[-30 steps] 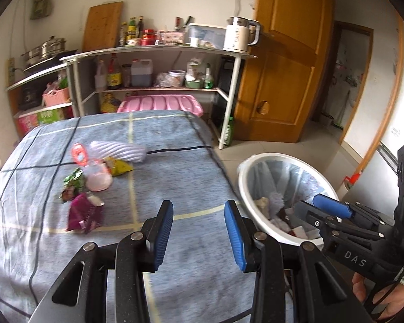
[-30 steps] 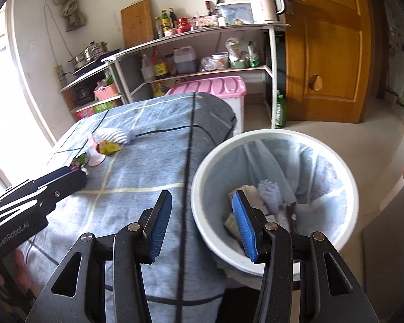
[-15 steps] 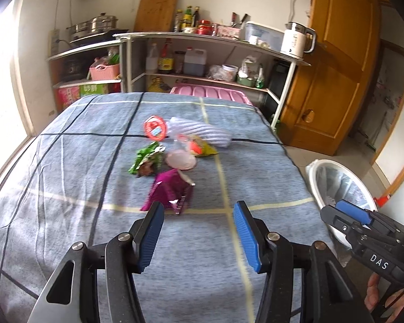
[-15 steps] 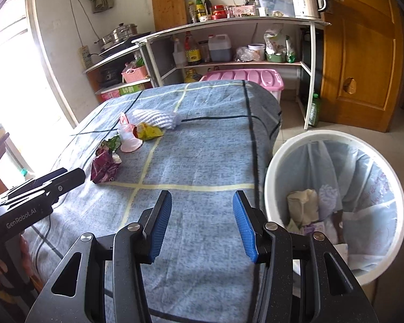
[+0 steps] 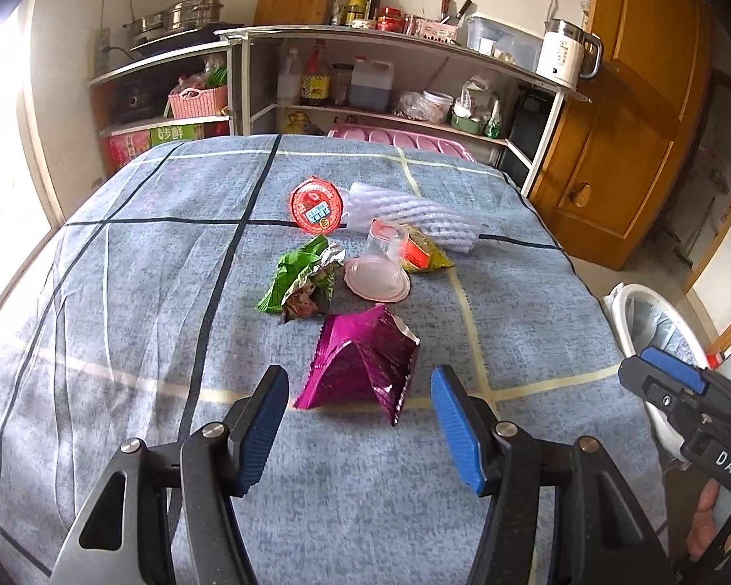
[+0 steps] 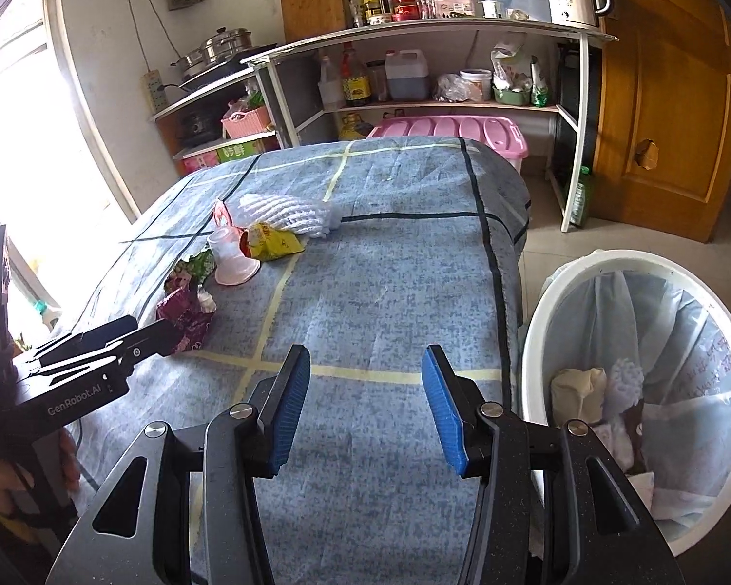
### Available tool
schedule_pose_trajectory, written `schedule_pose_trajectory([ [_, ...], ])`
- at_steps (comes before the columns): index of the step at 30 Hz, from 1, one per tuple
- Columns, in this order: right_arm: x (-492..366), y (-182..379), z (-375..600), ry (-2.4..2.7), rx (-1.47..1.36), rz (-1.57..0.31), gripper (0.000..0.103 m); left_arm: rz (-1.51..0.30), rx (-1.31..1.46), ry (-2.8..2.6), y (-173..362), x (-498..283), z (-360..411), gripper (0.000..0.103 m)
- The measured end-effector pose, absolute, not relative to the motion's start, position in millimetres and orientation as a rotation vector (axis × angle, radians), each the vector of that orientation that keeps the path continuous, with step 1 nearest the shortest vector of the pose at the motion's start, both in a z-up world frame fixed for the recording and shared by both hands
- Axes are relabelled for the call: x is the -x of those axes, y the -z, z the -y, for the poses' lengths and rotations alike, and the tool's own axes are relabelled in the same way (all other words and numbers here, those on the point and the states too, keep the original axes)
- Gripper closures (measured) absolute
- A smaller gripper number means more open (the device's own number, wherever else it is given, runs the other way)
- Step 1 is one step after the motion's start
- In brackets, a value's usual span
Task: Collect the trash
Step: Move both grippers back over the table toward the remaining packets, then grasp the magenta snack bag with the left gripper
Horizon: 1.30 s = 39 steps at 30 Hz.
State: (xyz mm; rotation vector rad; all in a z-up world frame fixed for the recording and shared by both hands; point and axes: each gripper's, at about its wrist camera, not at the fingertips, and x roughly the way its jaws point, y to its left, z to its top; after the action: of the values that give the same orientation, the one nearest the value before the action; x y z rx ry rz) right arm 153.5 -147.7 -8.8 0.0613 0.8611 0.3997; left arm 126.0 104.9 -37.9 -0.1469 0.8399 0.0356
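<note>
A crumpled magenta foil wrapper (image 5: 363, 363) lies on the blue checked table cloth (image 5: 122, 292), just ahead of my open, empty left gripper (image 5: 358, 419). Behind it lie a green wrapper (image 5: 302, 278), an overturned clear plastic cup (image 5: 380, 268), a yellow-red packet (image 5: 421, 256), a red round lid (image 5: 317, 204) and white foam netting (image 5: 414, 217). My right gripper (image 6: 365, 407) is open and empty over the cloth (image 6: 390, 268), left of the white lined trash bin (image 6: 658, 390), which holds trash. The magenta wrapper also shows in the right wrist view (image 6: 185, 314), by the left gripper (image 6: 122, 341).
The trash bin (image 5: 653, 321) stands on the floor off the table's right edge. Behind the table are shelves (image 5: 390, 73) with bottles, pots and a kettle, a pink storage box (image 6: 453, 131) and a wooden door (image 6: 667, 97).
My left gripper has swung left from the bin towards the trash pile and now sits close to the magenta wrapper. My right gripper has moved left from above the bin to over the table.
</note>
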Motion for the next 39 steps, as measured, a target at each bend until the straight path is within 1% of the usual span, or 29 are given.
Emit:
schedule_pose_trajectory([
  [9, -175.2, 9.7, 131.1, -0.427, -0.051, -0.875, 0.054, -0.881, 0.159, -0.013, 52.3, -147.3, -108.2, 0.042],
  [10, -177.2, 10.0, 128.7, -0.433, -0.049, -0.877, 0.054, -0.880, 0.172, -0.007, 53.0, -147.8, -110.3, 0.046],
  [11, -179.0, 10.6, 126.1, -0.437, -0.050, -0.879, 0.054, -0.876, 0.178, -0.005, 53.2, -148.0, -111.7, 0.052],
  [12, -180.6, 11.3, 124.1, -0.438, -0.050, -0.884, 0.054, -0.876, 0.180, -0.011, 53.7, -148.6, -113.8, 0.055],
  [16, -186.2, 14.9, 115.6, -0.446, -0.046, -0.896, 0.054, -0.881, 0.203, -0.003, 54.5, -148.2, -121.2, 0.061],
  [20, -189.5, 15.8, 105.7, -0.459, -0.030, -0.895, 0.054, -0.865, 0.208, -0.012, 52.1, -143.8, -126.9, 0.064],
  [32, -214.4, 15.2, 57.1, -0.569, -0.004, -0.887, 0.054, -0.848, 0.239, -0.044, 48.5, -129.8, -151.9, 0.065],
  [35, -221.1, 18.0, 45.8, -0.584, 0.013, -0.888, 0.043, -0.850, 0.247, -0.050, 50.0, -129.3, -159.8, 0.065],
  [39, -232.4, 23.2, 33.7, -0.576, 0.045, -0.887, 0.042, -0.858, 0.266, -0.049, 53.9, -130.5, -166.6, 0.065],
])
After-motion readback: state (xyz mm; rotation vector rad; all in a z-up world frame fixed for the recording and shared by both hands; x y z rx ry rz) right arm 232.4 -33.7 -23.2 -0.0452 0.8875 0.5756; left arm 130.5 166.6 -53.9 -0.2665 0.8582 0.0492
